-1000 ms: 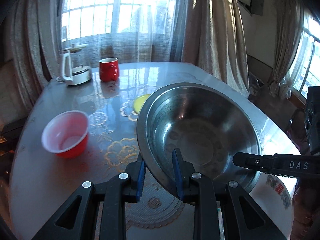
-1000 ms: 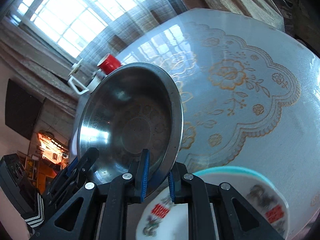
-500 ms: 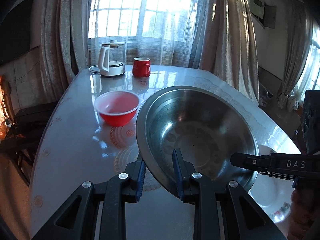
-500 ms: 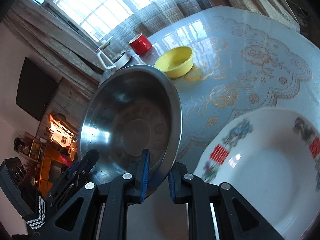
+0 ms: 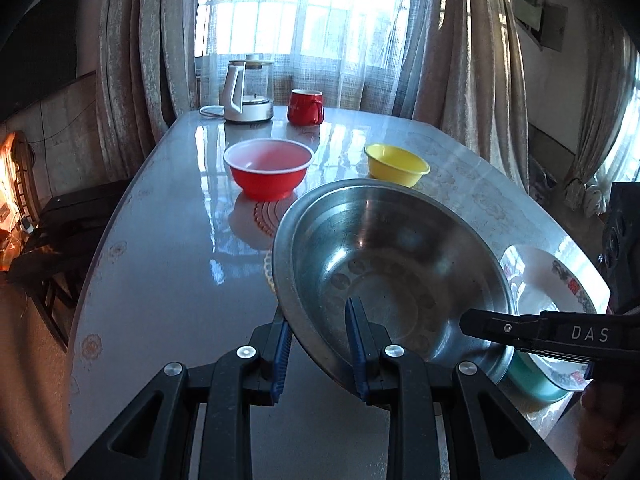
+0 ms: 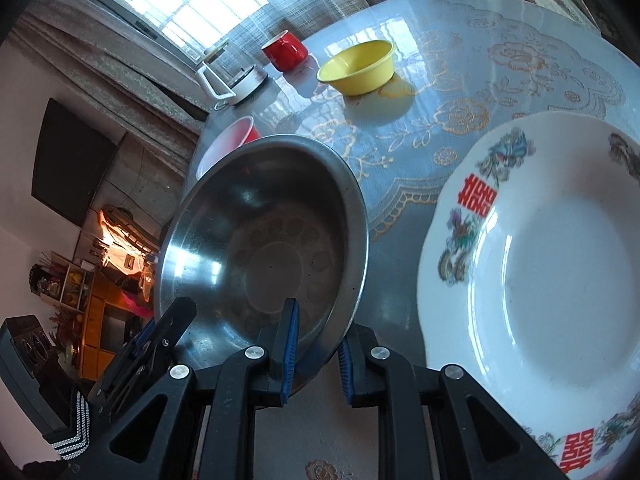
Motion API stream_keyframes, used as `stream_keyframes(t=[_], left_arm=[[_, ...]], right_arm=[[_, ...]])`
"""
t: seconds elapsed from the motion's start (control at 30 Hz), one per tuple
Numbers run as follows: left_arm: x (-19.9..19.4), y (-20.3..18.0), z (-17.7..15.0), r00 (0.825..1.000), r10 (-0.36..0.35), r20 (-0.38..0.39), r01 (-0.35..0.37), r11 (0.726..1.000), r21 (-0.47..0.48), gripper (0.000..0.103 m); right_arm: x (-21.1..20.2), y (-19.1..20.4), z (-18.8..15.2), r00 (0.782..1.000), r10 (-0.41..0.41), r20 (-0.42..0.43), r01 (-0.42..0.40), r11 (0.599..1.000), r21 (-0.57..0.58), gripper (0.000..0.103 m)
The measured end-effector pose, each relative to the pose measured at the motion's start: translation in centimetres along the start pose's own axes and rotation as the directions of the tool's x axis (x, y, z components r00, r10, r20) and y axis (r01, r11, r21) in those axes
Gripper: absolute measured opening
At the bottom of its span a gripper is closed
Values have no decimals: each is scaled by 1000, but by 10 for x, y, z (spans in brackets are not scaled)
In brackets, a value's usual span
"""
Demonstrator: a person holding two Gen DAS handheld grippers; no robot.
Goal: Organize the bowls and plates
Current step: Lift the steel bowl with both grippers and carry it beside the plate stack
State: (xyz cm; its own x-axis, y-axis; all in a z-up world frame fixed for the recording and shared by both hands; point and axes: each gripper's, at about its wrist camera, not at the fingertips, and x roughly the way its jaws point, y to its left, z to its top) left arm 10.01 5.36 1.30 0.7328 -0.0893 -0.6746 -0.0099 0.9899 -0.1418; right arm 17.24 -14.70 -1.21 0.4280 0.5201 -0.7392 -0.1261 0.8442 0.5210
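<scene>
1. Step in hand: carrying the steel bowl (image 5: 392, 276), held tilted above the counter (image 5: 168, 264).
2. Left tongs (image 5: 318, 350) are clamped on its near rim. Right tongs (image 6: 316, 350) are clamped on the rim too, on the other side.
3. The white plate (image 6: 540, 288) lies just beside it; probable drop target.
4. Next: level the bowl, centre it over the plate, lower, then release both.
5. Red bowl (image 5: 268, 172) and yellow bowl (image 5: 396, 164) sit further back, not yet stacked.
</scene>
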Motion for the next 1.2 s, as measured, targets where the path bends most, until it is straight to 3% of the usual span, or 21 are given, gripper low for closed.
stream_keyframes(t=[0.3, 0.63, 0.83, 1.2], left_arm=[[6, 4, -7, 999, 5, -38, -6, 1000, -21, 28], [9, 10, -13, 998, 6, -68, -9, 999, -45, 29], [11, 10, -17, 998, 17, -68, -20, 999, -32, 28], [12, 7, -19, 997, 14, -76, -16, 999, -29, 29]], right_arm=[[1, 2, -10, 999, -45, -24, 45, 999, -27, 19], [5, 13, -19, 988, -155, -20, 151, 980, -132, 26], [4, 12, -21, 987, -159, -17, 156, 978, -138, 27], [-11, 16, -28, 972, -234, 38, 237, 956, -172, 26]])
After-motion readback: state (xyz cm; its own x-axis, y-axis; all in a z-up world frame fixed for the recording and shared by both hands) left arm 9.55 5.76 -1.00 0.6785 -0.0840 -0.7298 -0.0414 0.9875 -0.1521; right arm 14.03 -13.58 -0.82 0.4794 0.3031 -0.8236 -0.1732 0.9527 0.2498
